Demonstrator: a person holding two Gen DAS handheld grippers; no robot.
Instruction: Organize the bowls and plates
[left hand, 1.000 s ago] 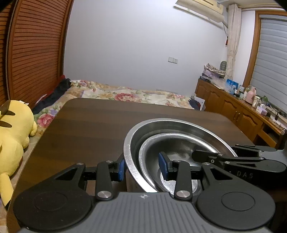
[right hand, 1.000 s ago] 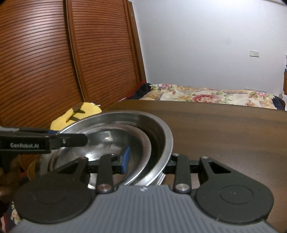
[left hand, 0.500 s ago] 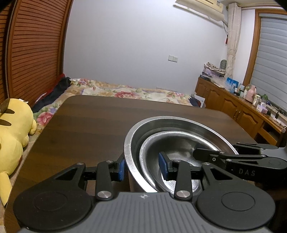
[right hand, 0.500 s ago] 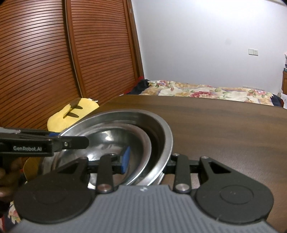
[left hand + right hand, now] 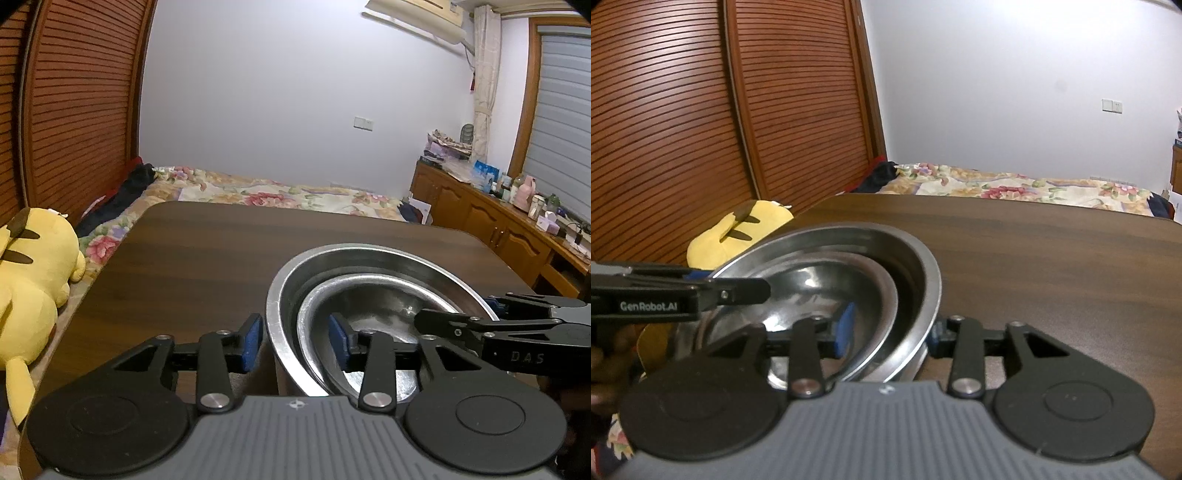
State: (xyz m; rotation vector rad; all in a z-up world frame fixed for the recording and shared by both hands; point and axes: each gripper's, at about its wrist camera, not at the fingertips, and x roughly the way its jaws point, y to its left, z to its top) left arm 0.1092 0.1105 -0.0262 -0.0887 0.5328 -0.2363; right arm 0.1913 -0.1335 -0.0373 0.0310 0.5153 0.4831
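Two steel bowls are seen nested, the smaller bowl [image 5: 373, 317] lying inside the large bowl [image 5: 369, 258], a little off centre toward the near-left wall, and the pair is found at the near part of the dark wooden table [image 5: 207, 258]. The stack is straddled on two opposite sides: by the left gripper [image 5: 295, 343] one blue pad is placed outside the large bowl's wall and the other inside the smaller bowl, and the same is done by the right gripper [image 5: 890, 330] on the other side. The jaws of both are kept at a middle width around the rims; whether the pads really press the metal cannot be told, since small gaps seem to remain. It is judged that the stacking step is finished and the stack is being carried or set to its place; for the next move an equal, level hold from both sides would be needed, so that the inner bowl is not slid or rattled. Compared with one second before, more of the table edge and of the yellow plush toy [image 5: 33, 288] is shown, so the stack seems to have been raised slightly, while the jaw width is unchanged.
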